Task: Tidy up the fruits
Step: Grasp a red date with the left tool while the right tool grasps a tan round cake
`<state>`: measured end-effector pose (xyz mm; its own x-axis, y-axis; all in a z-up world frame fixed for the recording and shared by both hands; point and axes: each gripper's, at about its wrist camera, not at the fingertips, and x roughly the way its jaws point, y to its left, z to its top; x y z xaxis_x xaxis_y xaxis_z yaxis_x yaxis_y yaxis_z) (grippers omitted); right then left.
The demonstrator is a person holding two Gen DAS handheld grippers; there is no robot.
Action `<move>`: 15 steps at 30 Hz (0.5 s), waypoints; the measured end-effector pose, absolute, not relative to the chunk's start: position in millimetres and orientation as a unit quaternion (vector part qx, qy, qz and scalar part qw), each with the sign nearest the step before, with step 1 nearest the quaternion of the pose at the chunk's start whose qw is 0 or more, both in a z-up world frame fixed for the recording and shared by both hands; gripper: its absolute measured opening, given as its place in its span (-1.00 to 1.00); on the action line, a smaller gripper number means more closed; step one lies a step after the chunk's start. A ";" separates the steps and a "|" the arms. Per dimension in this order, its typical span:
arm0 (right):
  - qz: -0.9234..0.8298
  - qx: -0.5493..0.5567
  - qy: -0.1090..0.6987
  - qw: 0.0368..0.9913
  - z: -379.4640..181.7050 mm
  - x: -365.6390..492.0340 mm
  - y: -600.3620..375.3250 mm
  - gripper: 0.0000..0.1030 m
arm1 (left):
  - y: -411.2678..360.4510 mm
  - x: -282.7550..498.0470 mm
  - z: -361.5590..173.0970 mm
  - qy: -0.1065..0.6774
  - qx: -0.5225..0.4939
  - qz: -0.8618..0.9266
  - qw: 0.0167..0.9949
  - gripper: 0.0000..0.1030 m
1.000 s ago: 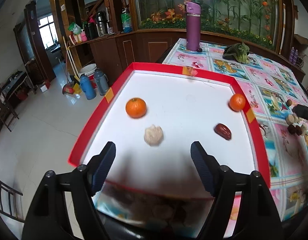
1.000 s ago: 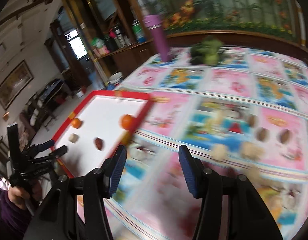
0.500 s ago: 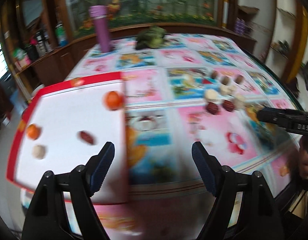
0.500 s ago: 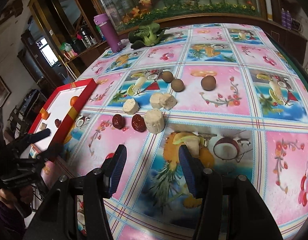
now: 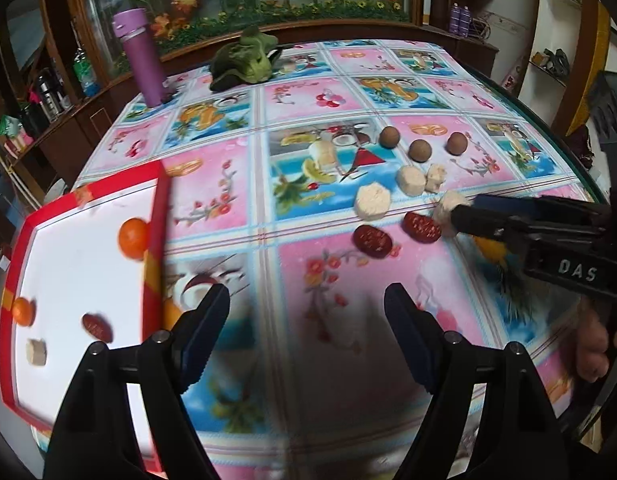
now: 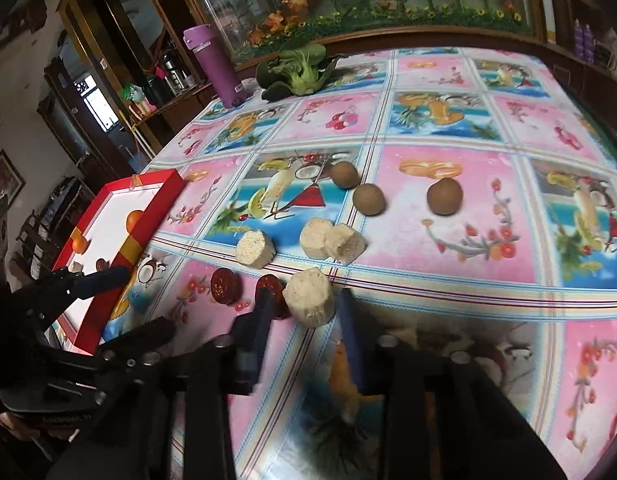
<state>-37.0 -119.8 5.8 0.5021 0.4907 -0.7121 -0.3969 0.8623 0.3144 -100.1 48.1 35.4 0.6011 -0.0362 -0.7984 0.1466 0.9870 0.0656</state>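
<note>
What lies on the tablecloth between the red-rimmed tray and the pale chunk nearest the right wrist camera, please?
Two dark red dates lie side by side between the tray and that pale chunk, shown plainly in the right wrist view.

Your left gripper (image 5: 306,334): black plastic frame, dark blue ribbed pads, round silver screws at the finger joints. Your right gripper (image 6: 304,312): same black build w/ blue pads, white "DAS" lettering on its side, seen from the left wrist cam.
</note>
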 end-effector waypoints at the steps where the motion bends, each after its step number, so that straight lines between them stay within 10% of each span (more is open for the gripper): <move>1: 0.257 0.057 0.429 0.864 5.2 -36.5 -120.1 -0.49 | 45.7 -97.2 34.3 0.446 0.061 -0.054 0.891 0.56; 15: 0.249 0.083 0.412 0.872 11.0 -36.8 -133.2 -0.51 | 26.4 -59.5 17.4 0.467 0.046 -0.060 0.881 0.53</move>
<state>-36.8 -133.2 11.0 0.5357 0.5031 -0.6782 -0.3661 0.8621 0.3503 -59.5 26.4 17.4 0.5568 -0.0618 -0.8283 0.1480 0.9886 0.0257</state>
